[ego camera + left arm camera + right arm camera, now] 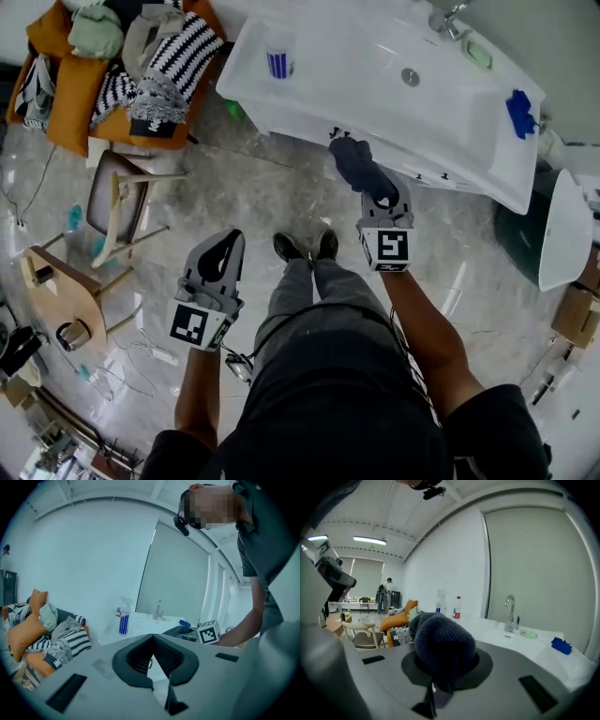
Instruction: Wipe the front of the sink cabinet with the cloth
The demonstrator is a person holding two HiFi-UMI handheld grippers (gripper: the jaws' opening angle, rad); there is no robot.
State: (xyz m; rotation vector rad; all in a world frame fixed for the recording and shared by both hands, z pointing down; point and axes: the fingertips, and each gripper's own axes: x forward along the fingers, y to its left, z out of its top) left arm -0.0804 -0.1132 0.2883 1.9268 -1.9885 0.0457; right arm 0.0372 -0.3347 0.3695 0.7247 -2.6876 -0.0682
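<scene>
Left claw (pixel 151 636) closed, empty; spray bottle (pixel 123 618) beyond.

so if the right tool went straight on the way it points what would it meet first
Most likely the front of the sink cabinet. The cloth clamped in the right tool leads, and it looks at or nearly against the cabinet front; depth is unclear from above.

The basin (pixel 375 84) hides most of the sink cabinet (pixel 427 172), the cloth (pixel 443 648) the mouth of the right tool (pixel 443 672).
</scene>
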